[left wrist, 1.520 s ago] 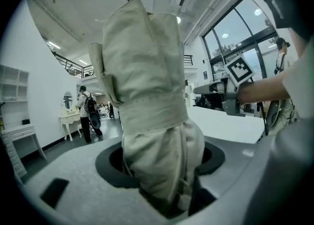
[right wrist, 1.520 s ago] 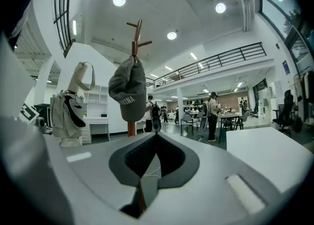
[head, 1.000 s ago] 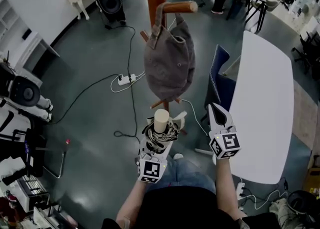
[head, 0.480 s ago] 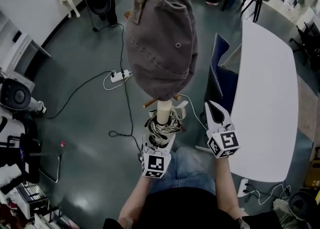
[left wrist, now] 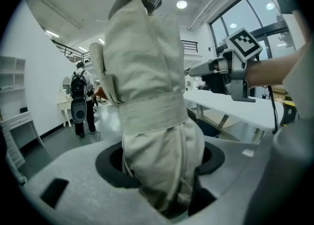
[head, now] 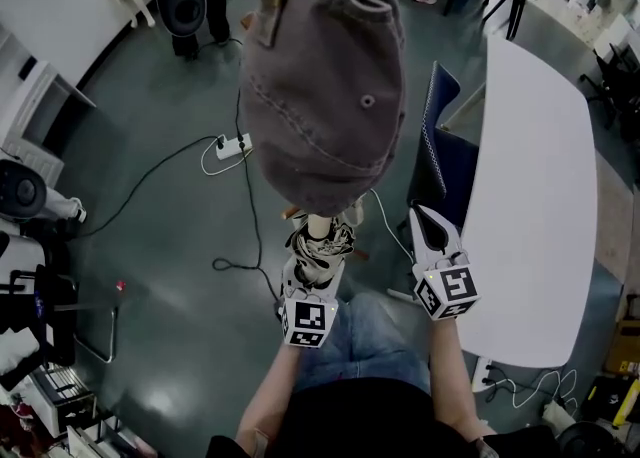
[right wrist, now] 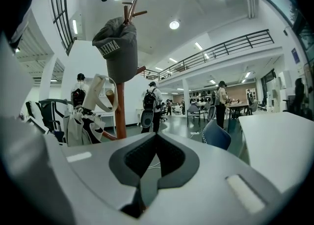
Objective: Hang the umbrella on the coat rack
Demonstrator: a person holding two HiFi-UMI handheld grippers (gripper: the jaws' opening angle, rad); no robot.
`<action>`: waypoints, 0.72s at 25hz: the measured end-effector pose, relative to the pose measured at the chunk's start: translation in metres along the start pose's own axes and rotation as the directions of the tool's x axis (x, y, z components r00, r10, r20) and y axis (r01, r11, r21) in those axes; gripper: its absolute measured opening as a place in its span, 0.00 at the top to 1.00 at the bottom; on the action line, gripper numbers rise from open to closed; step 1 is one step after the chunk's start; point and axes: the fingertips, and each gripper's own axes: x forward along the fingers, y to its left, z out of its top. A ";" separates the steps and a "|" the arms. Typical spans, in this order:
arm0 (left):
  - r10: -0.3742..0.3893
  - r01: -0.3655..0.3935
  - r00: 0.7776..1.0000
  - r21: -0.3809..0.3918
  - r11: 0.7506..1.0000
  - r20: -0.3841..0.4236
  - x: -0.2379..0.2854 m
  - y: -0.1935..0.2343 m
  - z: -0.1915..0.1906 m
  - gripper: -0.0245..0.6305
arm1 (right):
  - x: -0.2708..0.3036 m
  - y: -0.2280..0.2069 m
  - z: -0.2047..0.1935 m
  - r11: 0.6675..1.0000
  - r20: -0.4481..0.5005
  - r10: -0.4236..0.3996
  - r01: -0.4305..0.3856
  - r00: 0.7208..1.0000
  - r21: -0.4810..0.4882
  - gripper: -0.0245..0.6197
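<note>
A person stands before a wooden coat rack (right wrist: 120, 113) in an open workshop hall, a handheld gripper in each hand. The left gripper (head: 313, 271) pinches a folded cream-and-dark umbrella (head: 322, 246) around its lower part, the bundled fabric filling the space between the jaws. The umbrella stands upright, and its top reaches just under a grey cap (head: 325, 86) that hangs from one of the rack's pegs. The umbrella itself is on no peg.

The right gripper (head: 428, 226) is level with the left and well apart from the umbrella. Its jaws are pressed together at the tips with nothing between them. It points past the near corner of a long white table (head: 530, 166), and a blue chair (head: 435, 171) is tucked against that table's edge. A white power strip (head: 228, 147) and its cables lie on the grey floor beyond the rack. Farther back, someone with a backpack (right wrist: 149, 103) stands in the hall.
</note>
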 end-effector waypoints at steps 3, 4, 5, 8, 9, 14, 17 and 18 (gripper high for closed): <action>0.003 -0.003 1.000 0.000 1.000 -0.025 0.004 0.007 -0.014 0.53 | 0.005 0.002 -0.001 1.000 -0.002 0.005 -0.005 1.000 -0.001 0.95; 0.004 -0.004 0.999 0.001 1.000 -0.032 0.006 0.008 -0.018 0.53 | 0.006 0.003 -0.002 1.000 -0.002 0.007 -0.007 1.000 -0.002 0.95; 0.005 -0.005 0.999 0.000 1.000 -0.038 0.008 0.009 -0.022 0.53 | 0.007 0.004 -0.002 1.000 -0.002 0.010 -0.010 1.000 -0.003 0.95; 0.004 -0.005 0.999 -0.023 1.000 -0.051 0.014 0.013 -0.037 0.53 | 0.011 0.010 -0.007 1.000 -0.001 0.023 -0.023 1.000 -0.003 0.95; 0.005 -0.006 0.999 -0.030 1.000 -0.052 0.016 0.015 -0.040 0.53 | 0.014 0.013 -0.009 1.000 0.000 0.028 -0.028 1.000 -0.003 0.95; 0.001 -0.003 0.999 -0.041 0.999 -0.043 0.026 0.023 -0.061 0.53 | 0.026 0.027 -0.021 0.999 0.014 0.049 -0.049 0.999 0.007 0.95; -0.012 0.010 0.999 -0.046 0.999 -0.041 0.032 0.027 -0.076 0.53 | 0.035 0.042 -0.034 0.997 0.026 0.071 -0.071 0.997 0.018 0.95; -0.015 0.013 0.999 -0.041 0.999 -0.043 0.035 0.028 -0.082 0.53 | 0.039 0.048 -0.039 0.997 0.024 0.080 -0.081 0.996 0.014 0.95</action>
